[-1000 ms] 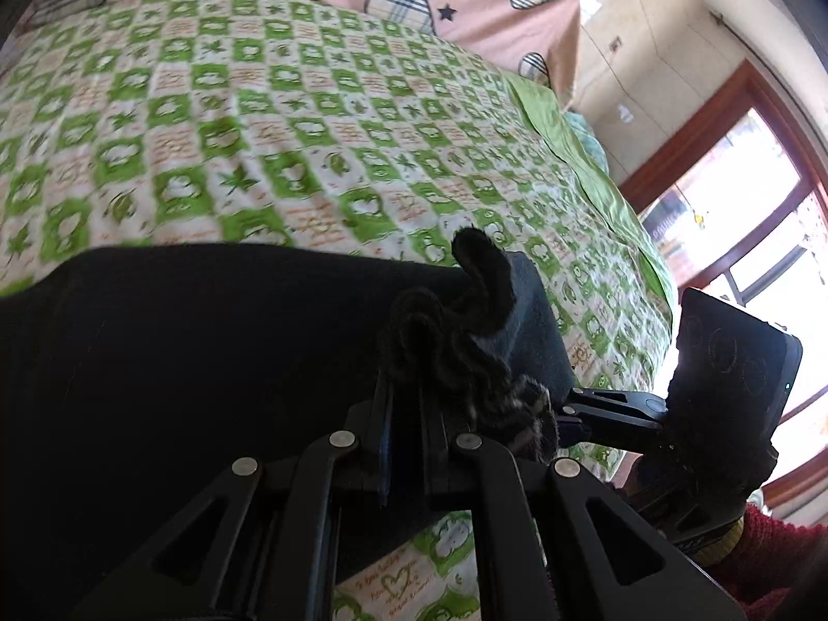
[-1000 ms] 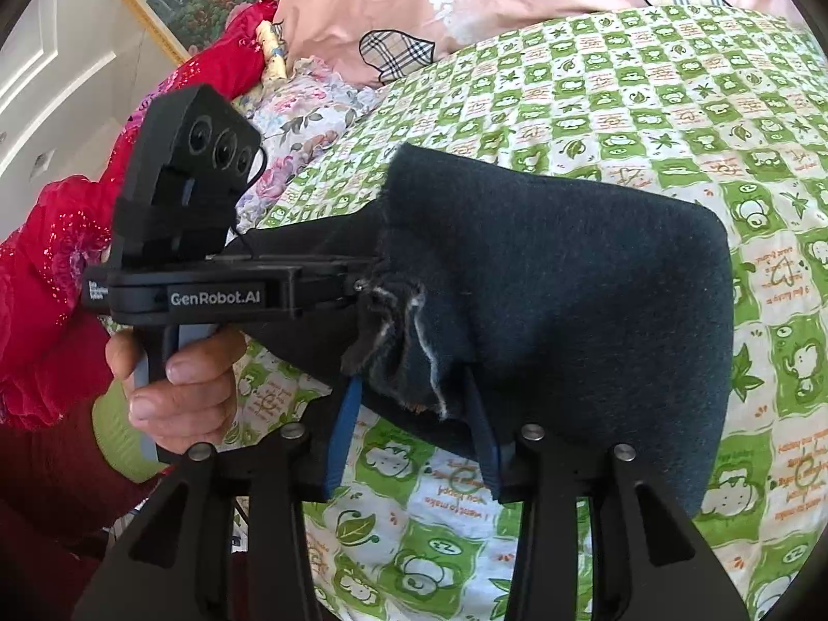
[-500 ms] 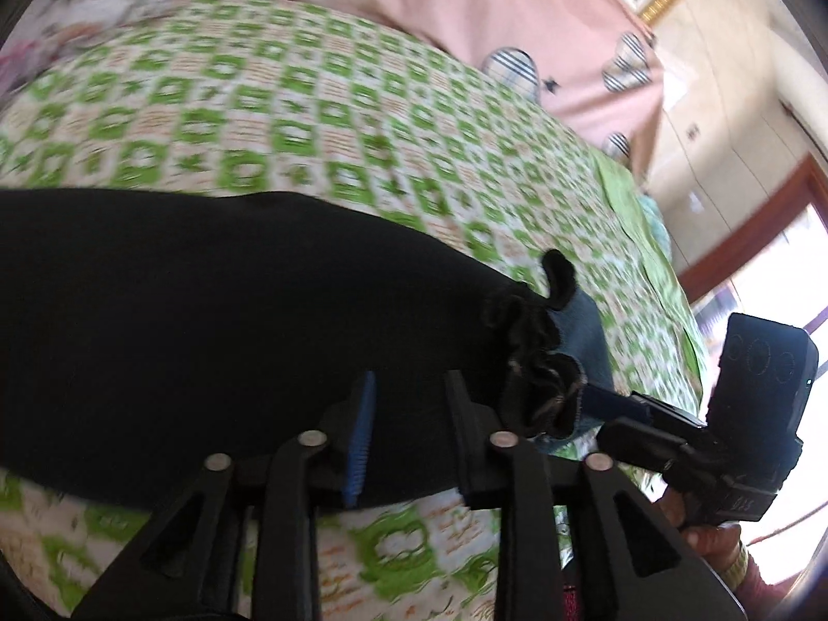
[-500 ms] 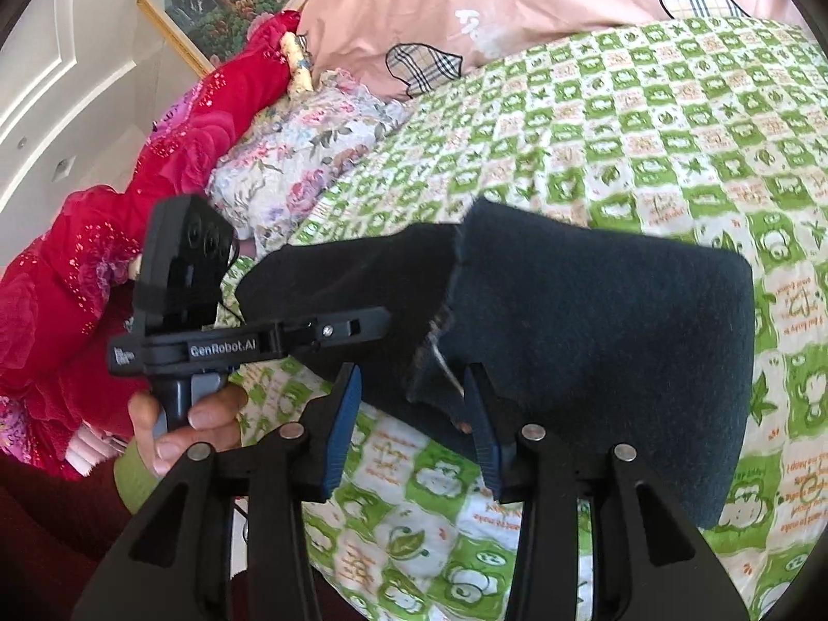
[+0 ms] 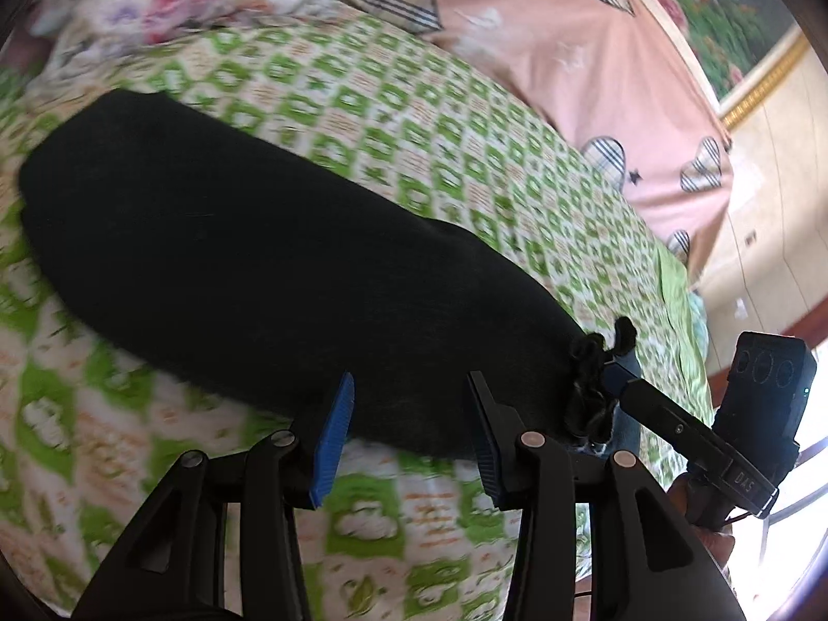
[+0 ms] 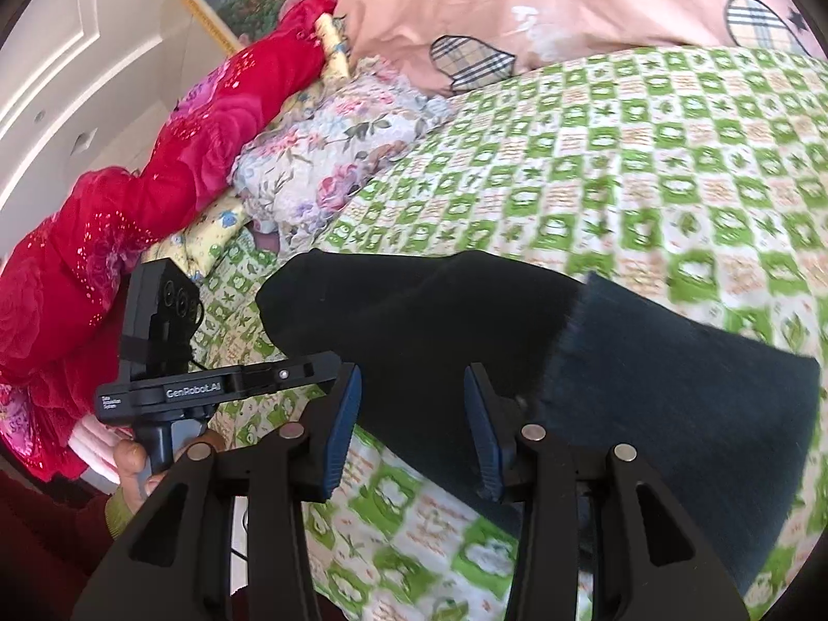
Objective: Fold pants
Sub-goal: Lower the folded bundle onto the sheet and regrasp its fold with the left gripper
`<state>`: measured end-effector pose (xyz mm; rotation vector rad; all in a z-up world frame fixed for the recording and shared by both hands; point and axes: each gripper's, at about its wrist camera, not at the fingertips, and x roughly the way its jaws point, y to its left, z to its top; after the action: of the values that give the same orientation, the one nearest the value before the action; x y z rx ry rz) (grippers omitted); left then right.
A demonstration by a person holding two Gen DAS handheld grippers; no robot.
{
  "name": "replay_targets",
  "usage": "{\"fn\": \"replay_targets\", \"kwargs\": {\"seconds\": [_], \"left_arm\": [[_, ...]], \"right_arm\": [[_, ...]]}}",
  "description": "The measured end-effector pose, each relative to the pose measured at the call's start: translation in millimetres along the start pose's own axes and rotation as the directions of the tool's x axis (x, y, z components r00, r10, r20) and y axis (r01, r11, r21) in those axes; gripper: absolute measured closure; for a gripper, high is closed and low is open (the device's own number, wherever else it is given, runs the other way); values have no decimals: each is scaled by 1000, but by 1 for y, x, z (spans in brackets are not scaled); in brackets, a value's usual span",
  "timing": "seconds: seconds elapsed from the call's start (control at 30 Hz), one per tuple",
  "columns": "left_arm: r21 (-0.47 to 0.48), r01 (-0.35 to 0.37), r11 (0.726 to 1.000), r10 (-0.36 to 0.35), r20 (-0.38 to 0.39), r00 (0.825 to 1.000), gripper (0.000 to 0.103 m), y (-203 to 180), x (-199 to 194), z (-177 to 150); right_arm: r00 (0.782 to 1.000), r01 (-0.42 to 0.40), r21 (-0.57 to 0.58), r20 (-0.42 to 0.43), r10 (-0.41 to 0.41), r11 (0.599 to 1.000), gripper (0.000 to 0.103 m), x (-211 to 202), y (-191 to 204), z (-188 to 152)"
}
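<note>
The dark pants (image 5: 248, 269) lie folded on the green-checked bedspread (image 5: 414, 119), a long band across the left wrist view. In the right wrist view the pants (image 6: 673, 414) show a folded layer whose cut edge crosses the middle. My left gripper (image 5: 409, 429) is open and empty at the near edge of the pants. My right gripper (image 6: 411, 424) is open and empty over the near edge too. The right gripper's body (image 5: 745, 414) shows at the bunched right end of the pants, and the left gripper's body (image 6: 207, 388) shows at the left.
A pink quilt with plaid hearts (image 6: 543, 5) lies at the back. A floral pillow (image 6: 336, 145) and a red garment (image 6: 155, 171) lie at the bed's left. A window (image 5: 797, 497) is to the right. The bed edge is close below both grippers.
Both grippers have let go of the pants' bunched corner and opened. The folded pants now lie flat. The left gripper has swung left along the pants.
</note>
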<state>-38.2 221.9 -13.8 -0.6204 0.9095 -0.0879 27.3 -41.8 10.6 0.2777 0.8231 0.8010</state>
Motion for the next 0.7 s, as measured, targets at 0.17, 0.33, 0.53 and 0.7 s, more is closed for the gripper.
{"fn": "replay_targets", "kwargs": {"seconds": [0.17, 0.33, 0.53, 0.7], "left_arm": [[-86, -33, 996, 37, 37, 999, 54, 25, -20, -2], [-156, -94, 983, 105, 61, 993, 54, 47, -31, 1], [-226, -116, 967, 135, 71, 988, 51, 74, -38, 6], [-280, -132, 951, 156, 65, 986, 51, 91, -39, 10]], "right_arm": [[999, -13, -45, -36, 12, 999, 51, 22, 12, 9], [998, -40, -73, -60, 35, 997, 51, 43, 21, 20], [994, -57, -112, -99, 45, 992, 51, 68, 32, 38], [989, -73, -164, -136, 50, 984, 49, 91, 46, 61]]}}
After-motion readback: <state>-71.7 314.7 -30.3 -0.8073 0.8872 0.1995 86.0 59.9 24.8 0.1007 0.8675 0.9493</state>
